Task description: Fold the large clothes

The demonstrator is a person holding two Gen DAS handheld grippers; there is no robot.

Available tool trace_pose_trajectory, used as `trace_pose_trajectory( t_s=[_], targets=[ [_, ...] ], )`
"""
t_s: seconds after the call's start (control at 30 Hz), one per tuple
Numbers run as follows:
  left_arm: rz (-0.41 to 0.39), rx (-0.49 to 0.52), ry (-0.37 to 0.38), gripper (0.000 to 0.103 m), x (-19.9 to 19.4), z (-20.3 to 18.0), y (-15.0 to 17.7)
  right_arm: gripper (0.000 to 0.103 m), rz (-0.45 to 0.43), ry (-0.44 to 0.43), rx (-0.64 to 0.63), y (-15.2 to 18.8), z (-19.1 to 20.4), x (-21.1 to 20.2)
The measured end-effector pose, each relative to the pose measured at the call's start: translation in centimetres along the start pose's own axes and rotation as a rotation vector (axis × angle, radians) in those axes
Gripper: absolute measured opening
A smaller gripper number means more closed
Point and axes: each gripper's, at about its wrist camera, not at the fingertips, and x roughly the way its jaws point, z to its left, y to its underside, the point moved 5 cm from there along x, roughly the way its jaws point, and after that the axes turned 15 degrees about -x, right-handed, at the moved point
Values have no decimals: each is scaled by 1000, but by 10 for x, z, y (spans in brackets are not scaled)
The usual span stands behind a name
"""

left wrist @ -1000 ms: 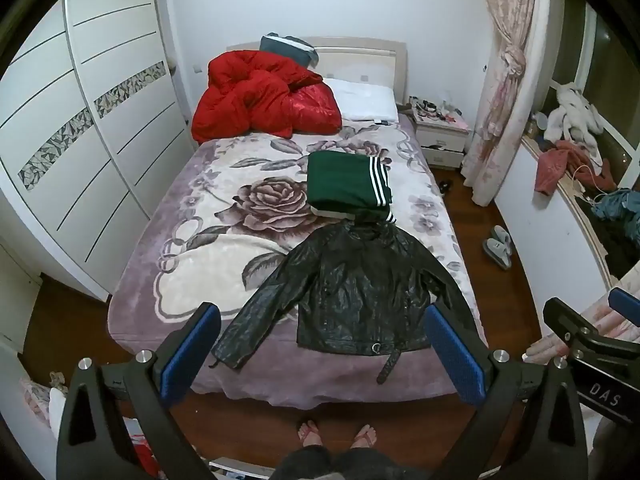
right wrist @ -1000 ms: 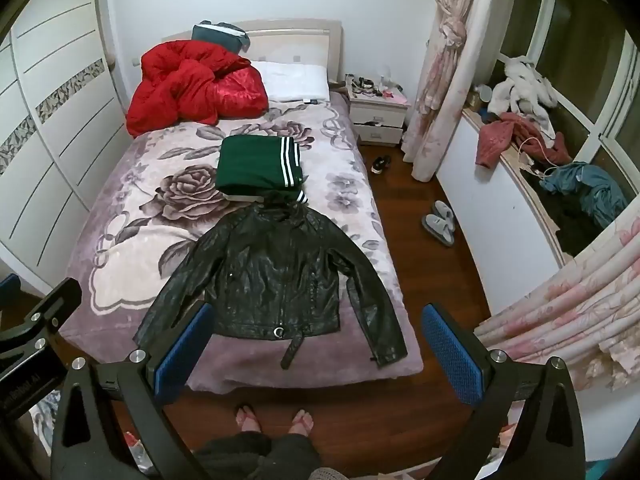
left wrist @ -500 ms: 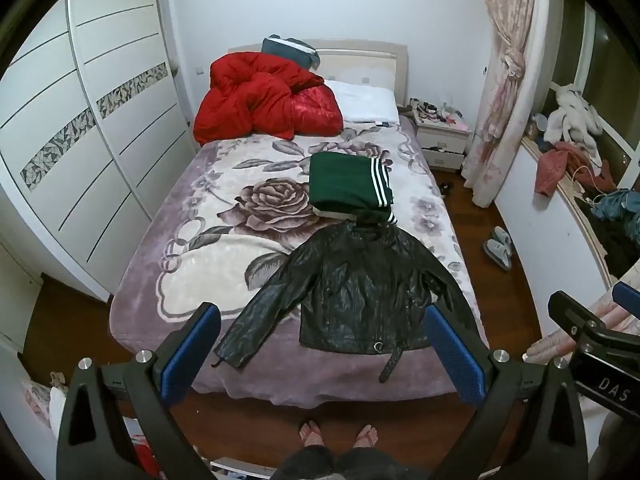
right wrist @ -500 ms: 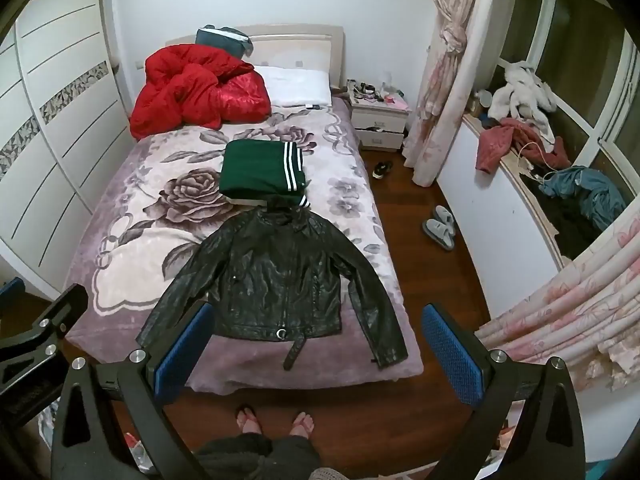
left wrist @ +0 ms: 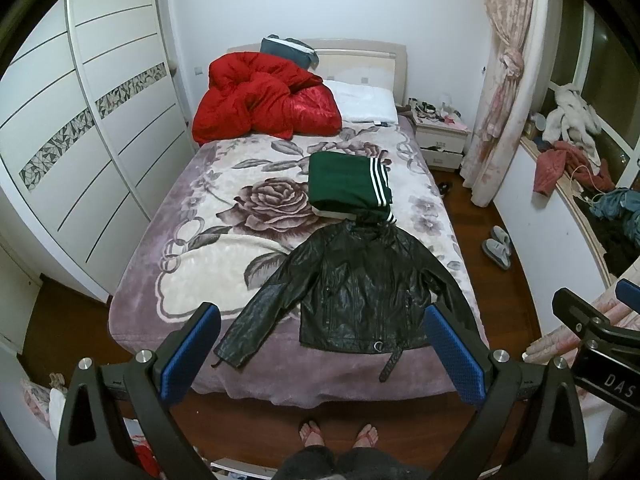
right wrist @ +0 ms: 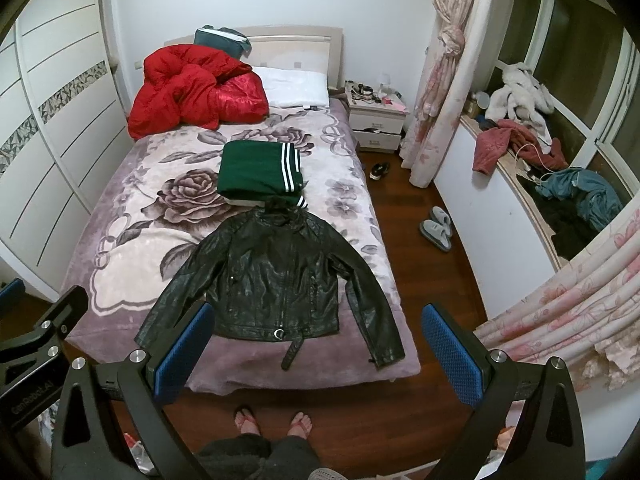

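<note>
Where visible, right gripper [left wrist: 600, 364] reads "DAS".

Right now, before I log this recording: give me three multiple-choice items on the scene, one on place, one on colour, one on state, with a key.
1. Where does the folded green garment lie?
A. just beyond the jacket's collar
B. on the floor
C. on the nightstand

2. What colour is the bunched quilt by the headboard?
A. blue
B. red
C. yellow

3. How is the black leather jacket lying?
A. folded in half
B. rolled up
C. spread flat, sleeves out

Key: 1 A, it sits on the bed at the collar; 2 B, plainly red; 3 C, both sleeves angle outward, nothing folded.
</note>
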Motion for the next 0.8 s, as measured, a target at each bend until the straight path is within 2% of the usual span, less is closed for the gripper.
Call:
trace_pose_trajectory(
  t_s=[0.8],
  targets=[
    [-2, 9, -4, 103, -1, -1, -3, 103, -2, 0, 0, -1, 1, -1]
  ],
)
